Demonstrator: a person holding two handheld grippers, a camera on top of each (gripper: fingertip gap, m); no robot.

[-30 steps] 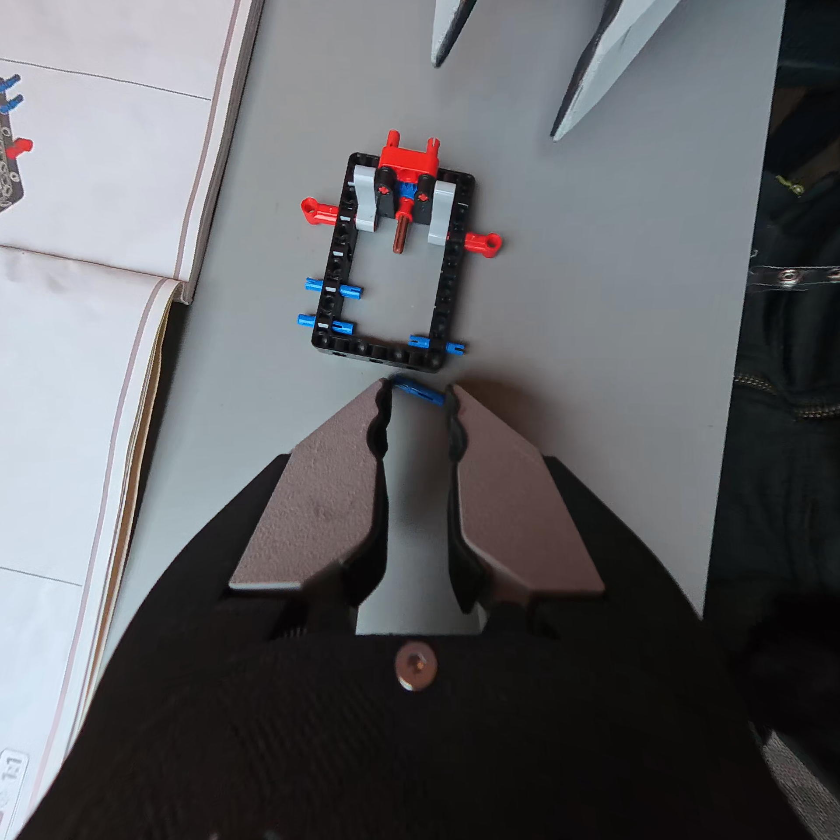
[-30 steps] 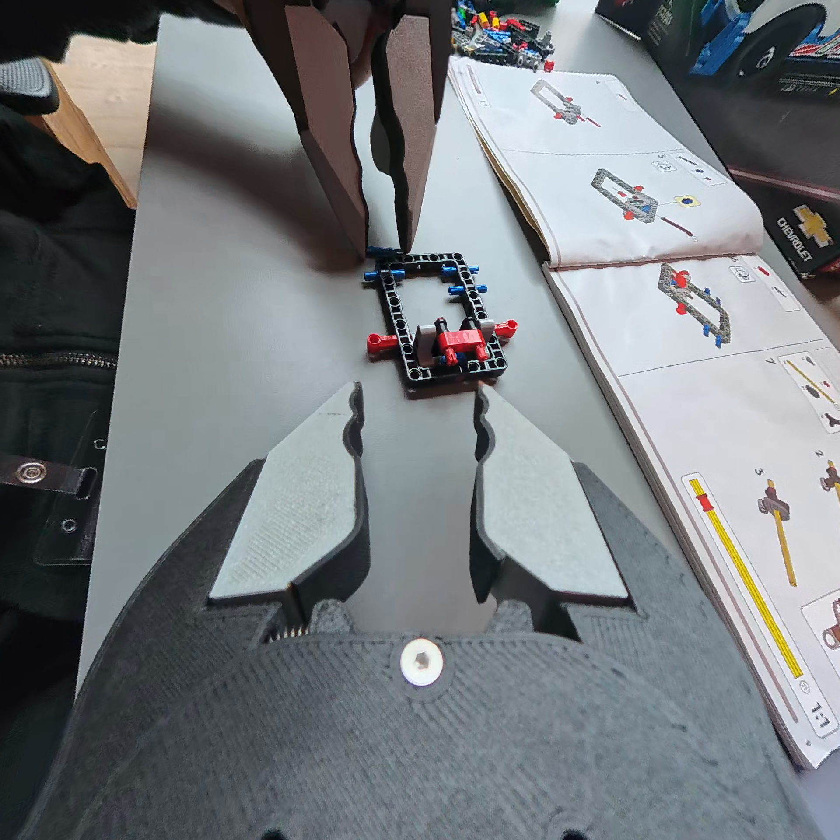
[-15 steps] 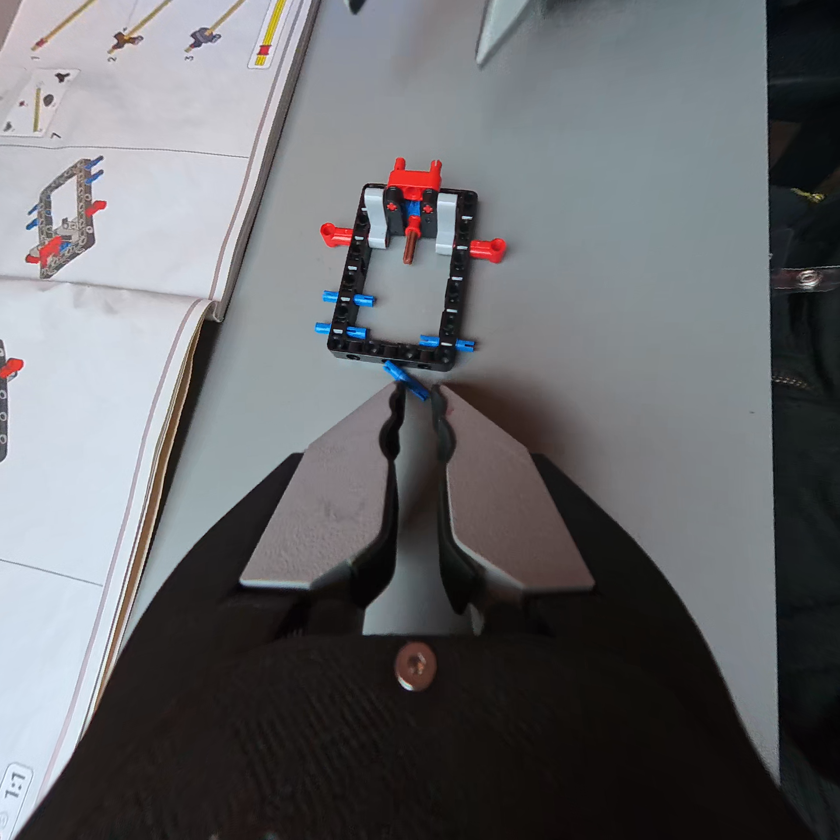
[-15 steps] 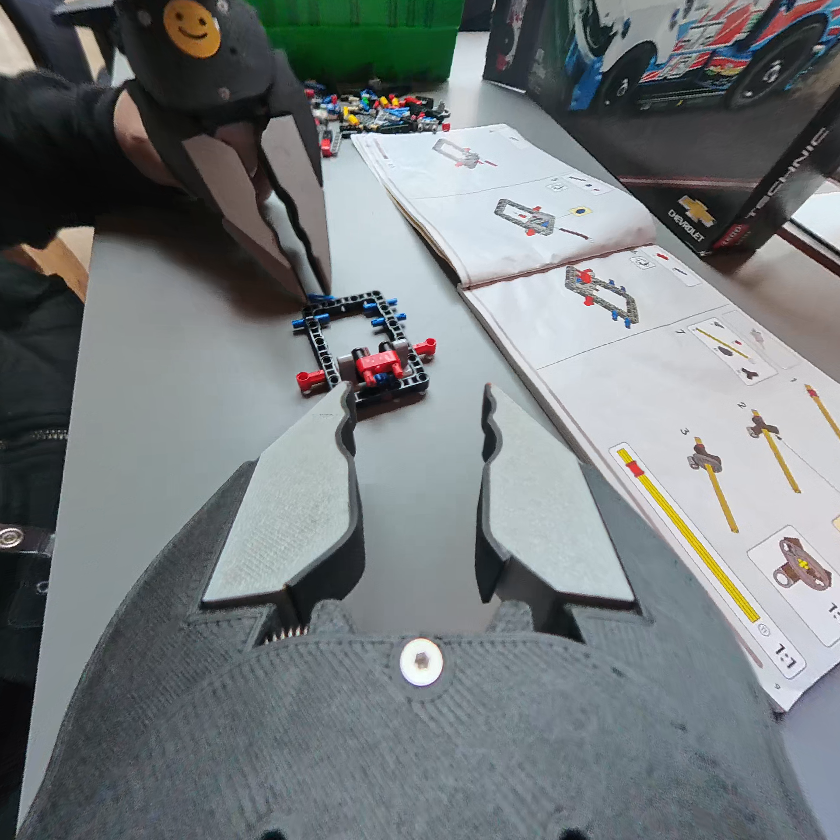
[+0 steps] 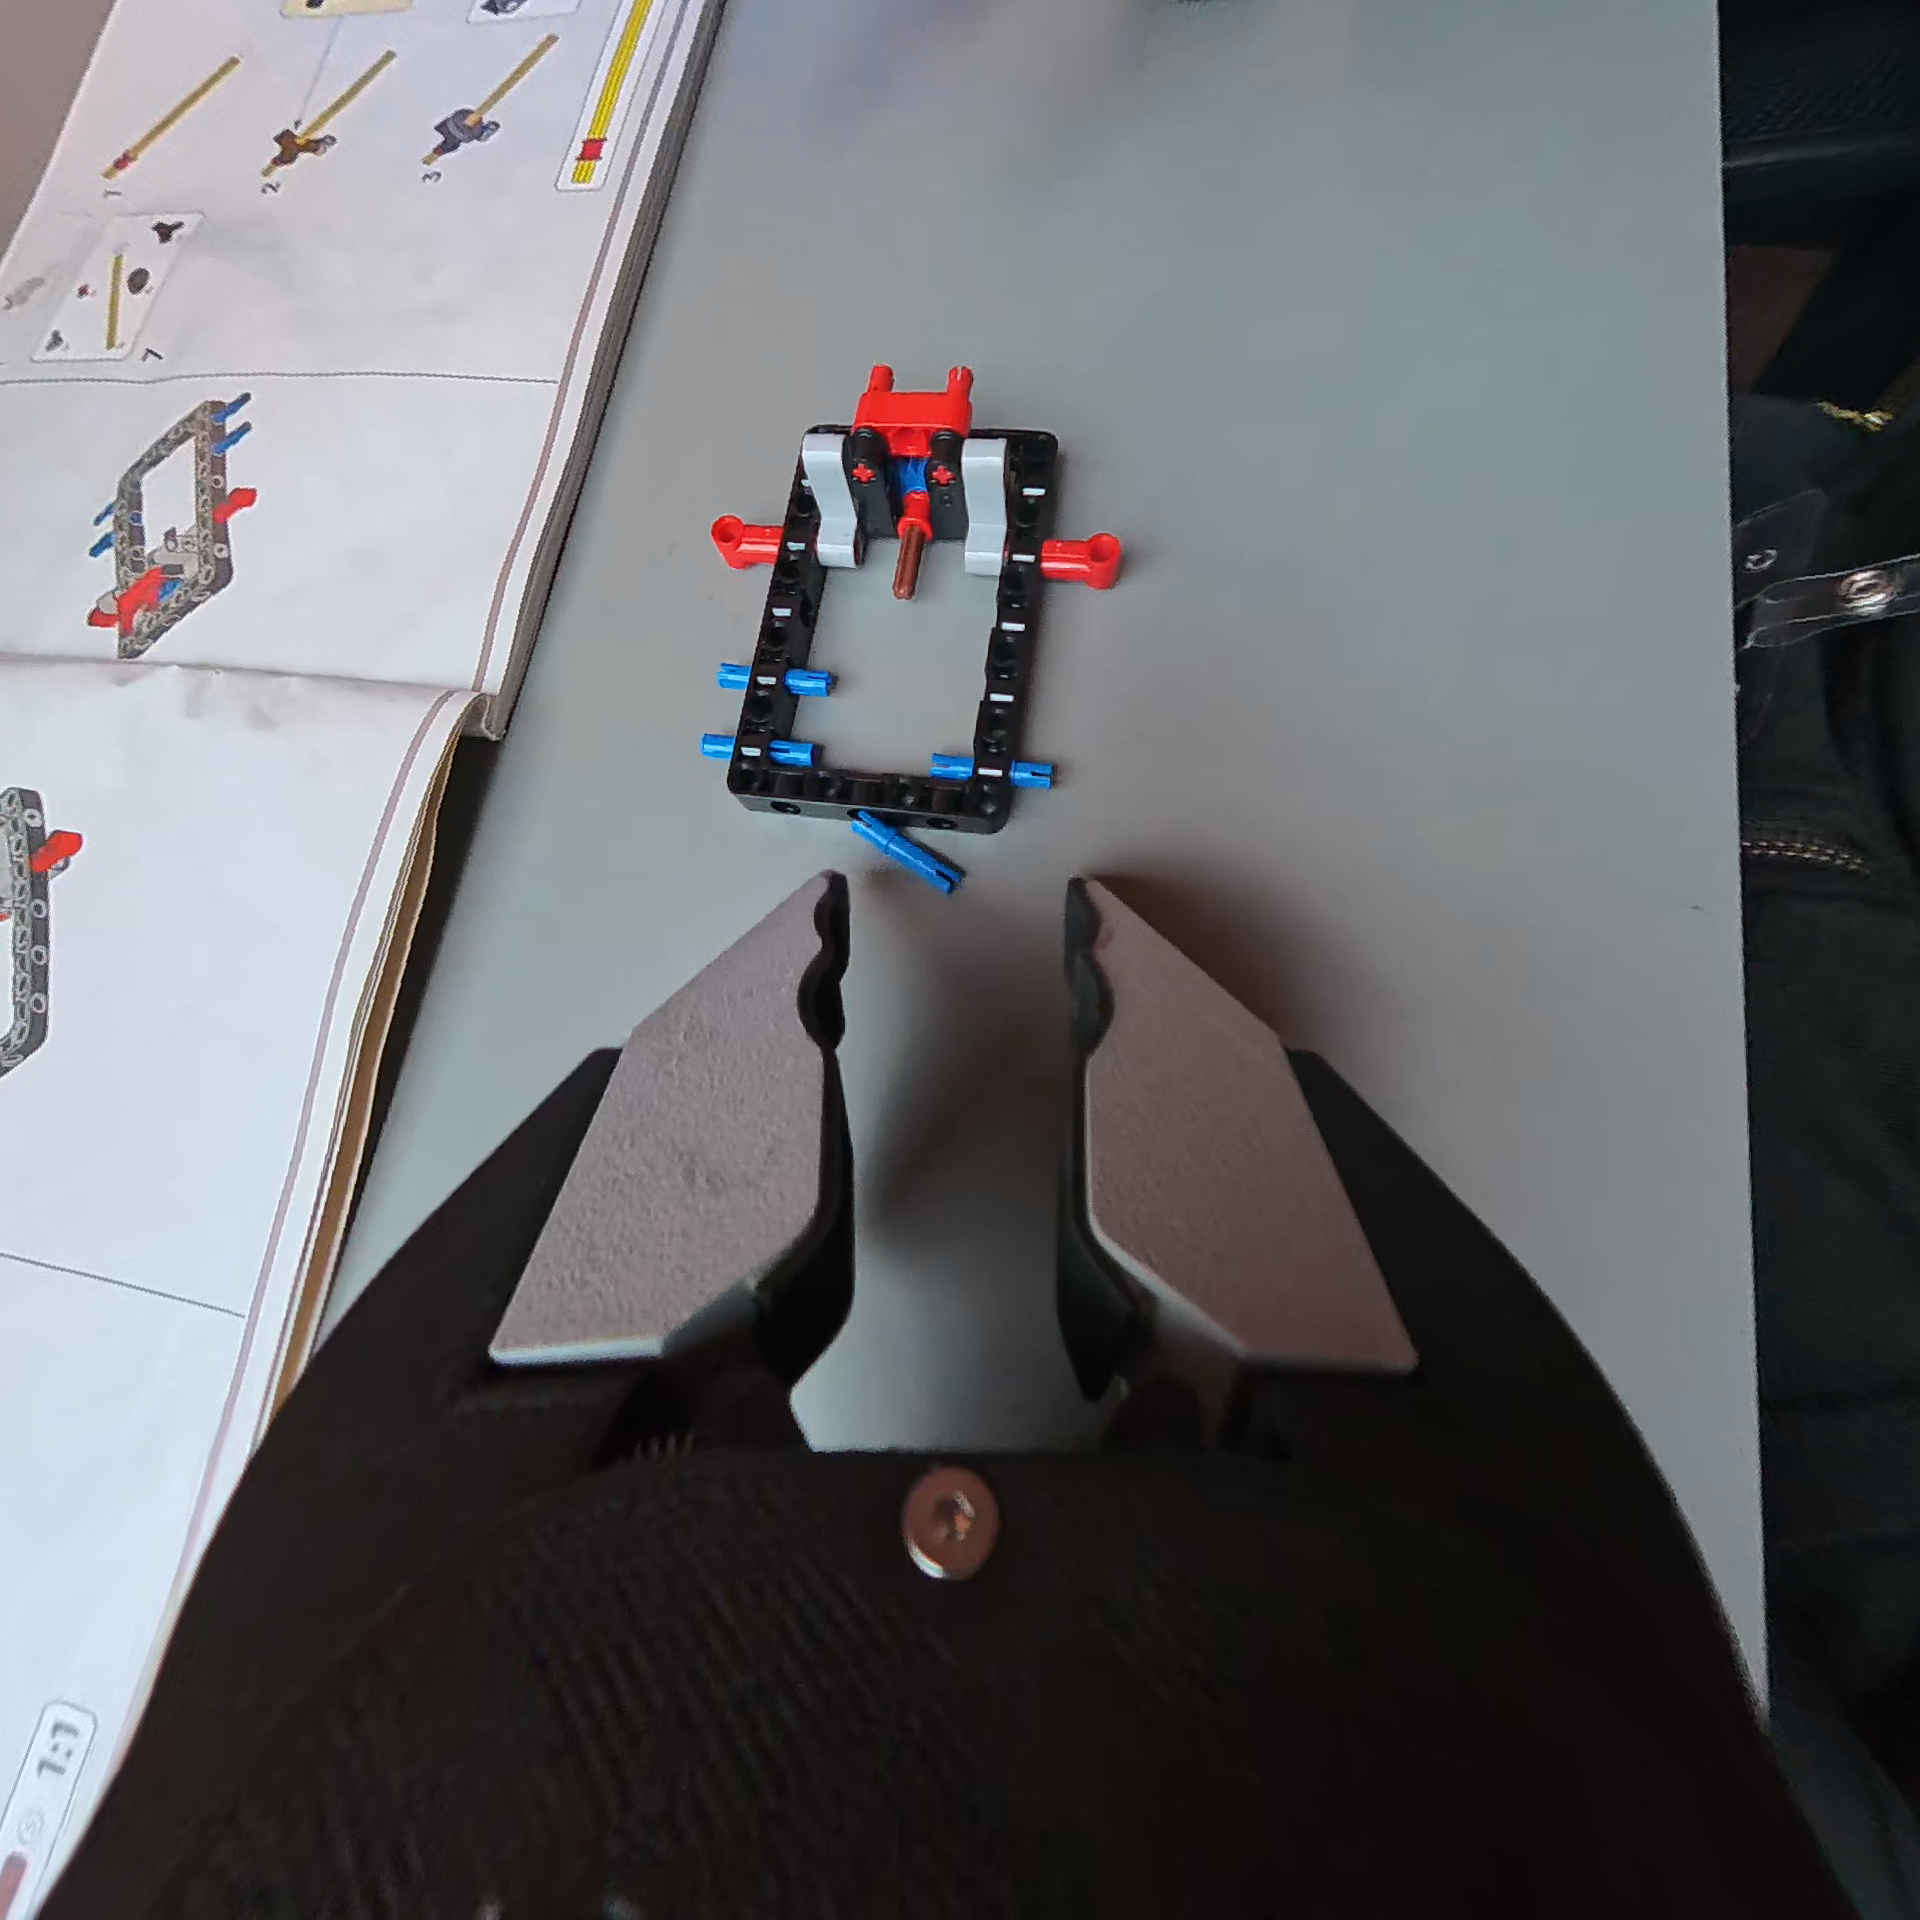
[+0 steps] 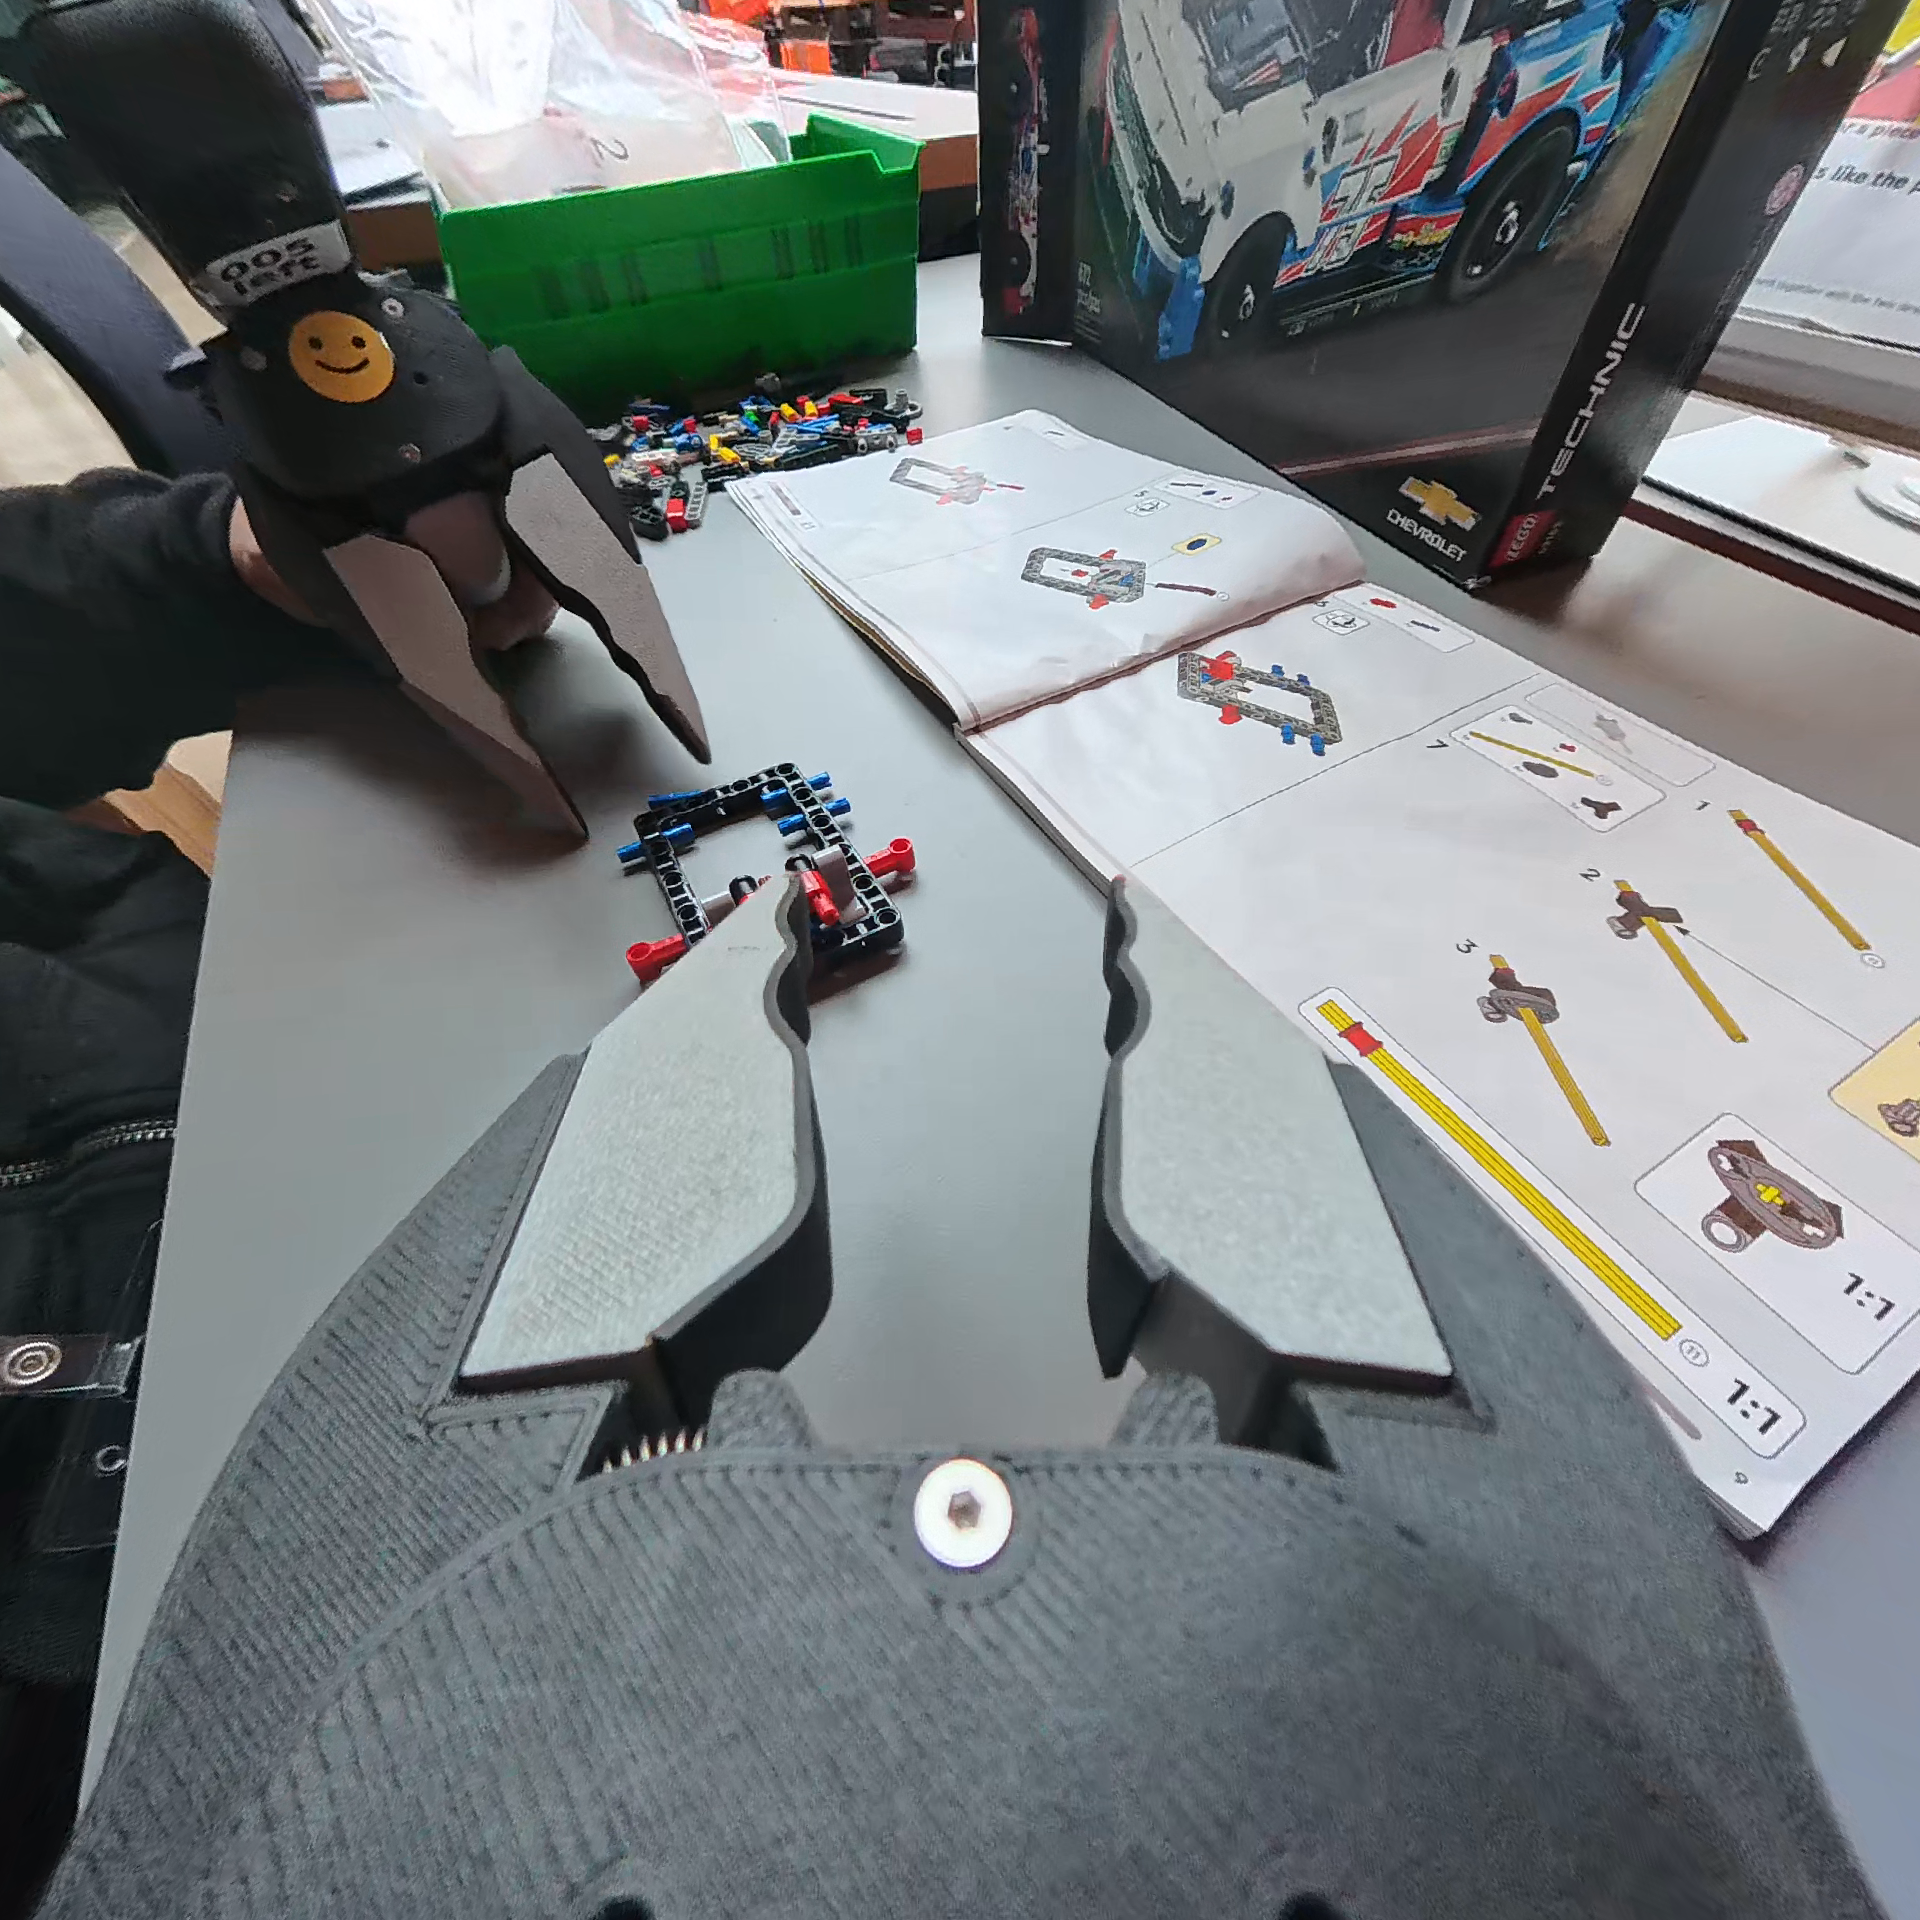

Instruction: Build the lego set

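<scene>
A black rectangular lego frame (image 5: 769, 644) with red, grey and blue parts lies on the grey table (image 5: 1351, 520). It also shows in the right wrist view (image 6: 675, 883). A loose blue pin (image 5: 906, 852) lies on the table against the frame's near edge. My left gripper (image 5: 956, 894) is open and empty, just short of the pin. In the right wrist view the left gripper (image 6: 644, 790) stands at the frame's far end. My right gripper (image 6: 951, 904) is open and empty, above the table on the frame's near side.
An open instruction booklet (image 6: 1455, 831) lies beside the frame, also in the left wrist view (image 5: 260, 416). A pile of loose lego parts (image 6: 748, 436), a green bin (image 6: 686, 260) and the set's box (image 6: 1403, 229) stand at the far end. A person's dark jacket (image 5: 1829, 831) is at the table edge. Left tips to right tips: about 15 cm.
My left gripper has opened and let go of the blue pin, which now lies on the table at the frame's edge. My left gripper has drawn back. The right gripper has lifted and tilted.
</scene>
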